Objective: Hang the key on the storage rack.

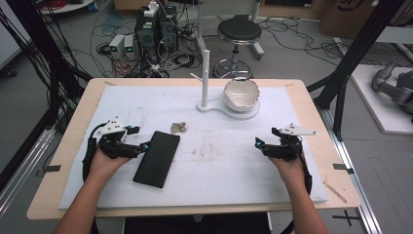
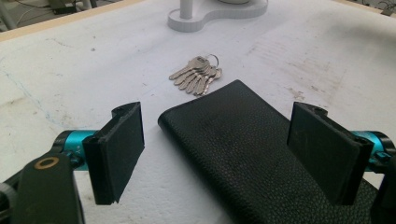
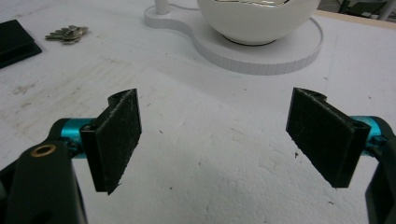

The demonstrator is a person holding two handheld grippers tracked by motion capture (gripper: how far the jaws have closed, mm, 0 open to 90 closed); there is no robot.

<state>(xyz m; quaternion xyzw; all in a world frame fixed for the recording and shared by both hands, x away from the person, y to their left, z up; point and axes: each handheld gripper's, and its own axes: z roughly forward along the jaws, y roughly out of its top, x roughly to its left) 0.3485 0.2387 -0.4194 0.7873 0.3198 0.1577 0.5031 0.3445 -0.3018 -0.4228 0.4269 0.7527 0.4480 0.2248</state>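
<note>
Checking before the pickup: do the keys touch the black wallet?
Apart. The left gripper view shows a strip of white mat between the keys and the black wallet.

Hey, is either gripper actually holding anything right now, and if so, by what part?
No, nothing is held. The left gripper stands open around the near end of the black wallet, pads not touching it. The right gripper is open over bare mat.

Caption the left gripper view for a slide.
Open left gripper poised over a black leather wallet, a bunch of keys lying just beyond it.
</note>
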